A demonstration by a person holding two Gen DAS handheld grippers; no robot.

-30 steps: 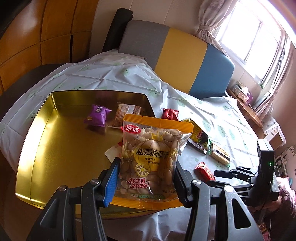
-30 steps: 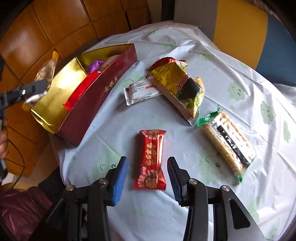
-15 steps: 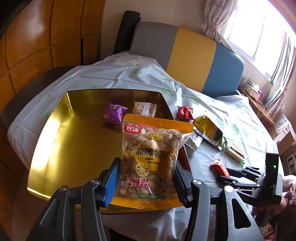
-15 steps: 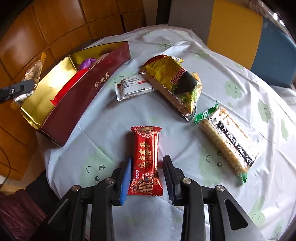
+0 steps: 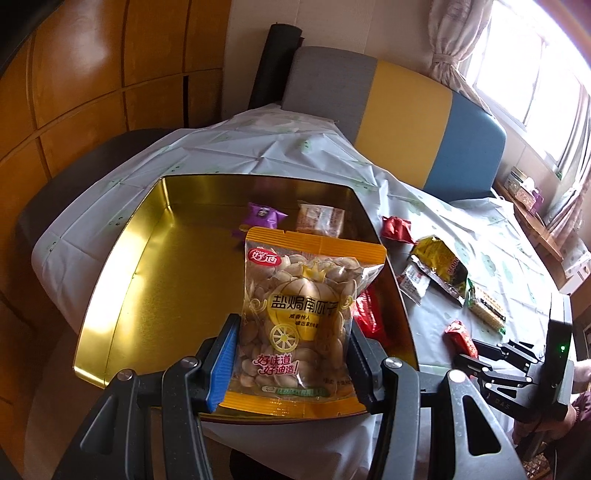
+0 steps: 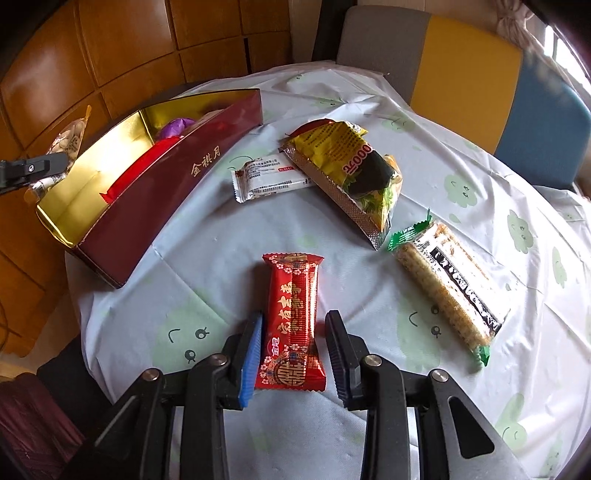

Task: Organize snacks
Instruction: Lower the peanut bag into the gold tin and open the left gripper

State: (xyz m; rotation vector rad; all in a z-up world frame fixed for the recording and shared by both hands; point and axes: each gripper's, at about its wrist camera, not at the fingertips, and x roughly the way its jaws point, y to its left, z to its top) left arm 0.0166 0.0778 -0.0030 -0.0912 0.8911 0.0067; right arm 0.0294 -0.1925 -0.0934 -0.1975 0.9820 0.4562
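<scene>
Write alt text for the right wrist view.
The right gripper pinches a red snack bar lying on a white tablecloth. Beyond lie a cracker pack, yellow bag, white packet and gold-lined box.

A round table (image 6: 461,155) stands in the room, covered with a pale cloth that carries small green cartoon faces. Behind it is a padded bench back (image 5: 406,107) in three colours: grey, yellow and blue. The wall (image 5: 92,74) on the left is made of orange-brown wooden panels. On the right a bright window (image 5: 532,55) gives strong daylight, and a light curtain (image 5: 454,33) is tied beside it.
</scene>
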